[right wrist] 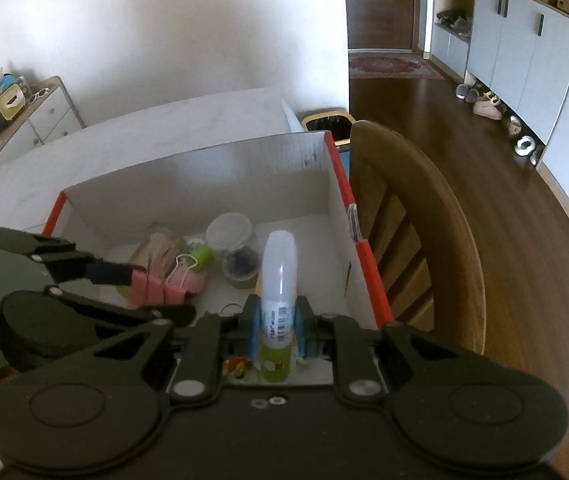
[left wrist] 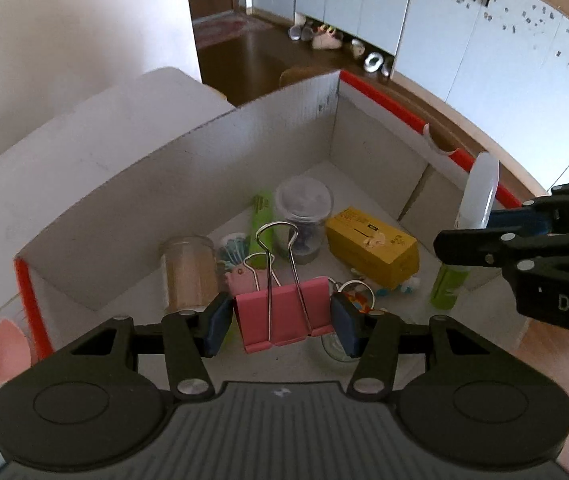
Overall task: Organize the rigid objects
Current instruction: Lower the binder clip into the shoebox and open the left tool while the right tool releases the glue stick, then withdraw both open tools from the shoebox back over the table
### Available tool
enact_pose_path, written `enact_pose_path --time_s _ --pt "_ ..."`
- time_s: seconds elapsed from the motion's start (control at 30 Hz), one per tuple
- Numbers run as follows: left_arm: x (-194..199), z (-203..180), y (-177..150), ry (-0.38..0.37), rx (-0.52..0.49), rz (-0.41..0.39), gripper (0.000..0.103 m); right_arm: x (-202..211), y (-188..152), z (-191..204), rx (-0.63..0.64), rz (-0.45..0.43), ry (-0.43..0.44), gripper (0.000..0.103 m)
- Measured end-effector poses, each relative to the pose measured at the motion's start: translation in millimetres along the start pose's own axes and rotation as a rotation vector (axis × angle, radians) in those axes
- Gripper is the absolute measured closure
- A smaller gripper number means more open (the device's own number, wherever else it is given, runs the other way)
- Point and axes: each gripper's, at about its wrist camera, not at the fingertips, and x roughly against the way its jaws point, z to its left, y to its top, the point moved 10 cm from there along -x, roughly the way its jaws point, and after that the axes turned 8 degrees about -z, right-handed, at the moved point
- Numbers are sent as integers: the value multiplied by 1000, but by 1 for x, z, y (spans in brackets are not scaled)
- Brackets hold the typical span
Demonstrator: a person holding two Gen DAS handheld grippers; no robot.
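Left wrist view, near to far: the left gripper point(left wrist: 282, 320) fills the lower frame, its blue pads pinching a pink binder clip point(left wrist: 282, 318) from both sides, wire handles standing up toward mid-frame. Just beyond and below the clip lies the floor of a white cardboard box point(left wrist: 188, 152) with an orange-red rim. Inside it, from centre outward, sit a jar of pale sticks point(left wrist: 188, 272) at lower left, a clear lidded jar point(left wrist: 302, 220) at centre, a green tube point(left wrist: 263, 224) beside it, and a yellow carton point(left wrist: 372, 248) to the right. At the right edge the right gripper point(left wrist: 472, 232) enters, pinching a glue bottle point(left wrist: 478, 196) with a green base and a white cap, held above the box's right side.

Right wrist view: the right gripper point(right wrist: 278, 326) at lower centre is pressed onto the glue bottle point(right wrist: 279, 276), which stands upright between the pads over the box point(right wrist: 204, 168). At left the left gripper point(right wrist: 140, 284) holds the binder clip point(right wrist: 160, 288) over the box contents. Right of the box stands a wooden chair point(right wrist: 424, 220) on a wood floor point(right wrist: 504, 200).
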Motion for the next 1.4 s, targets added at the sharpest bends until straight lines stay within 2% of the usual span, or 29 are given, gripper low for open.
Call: enact_pose_path --time_s 0.33,0.67,0.97,1.07,1.2,1.4 --pt "-22 3 -9 17 26 95 53 -27 3 -9 6 19 -18 87" --pt "-25 11 -15 -4 67 133 52 -31 1 -5 51 30 -28 84" --pt "-25 13 -22 -11 102 144 52 -25 -4 -6 60 32 -29 77" --pt "-21 13 -23 -14 107 142 49 -23 -5 -6 58 28 -33 70" --pt "-17 10 -21 -26 106 122 41 -20 -6 -8 53 24 -33 69" --pt "-7 8 -21 -35 96 84 41 -13 -7 -3 48 15 -26 65"
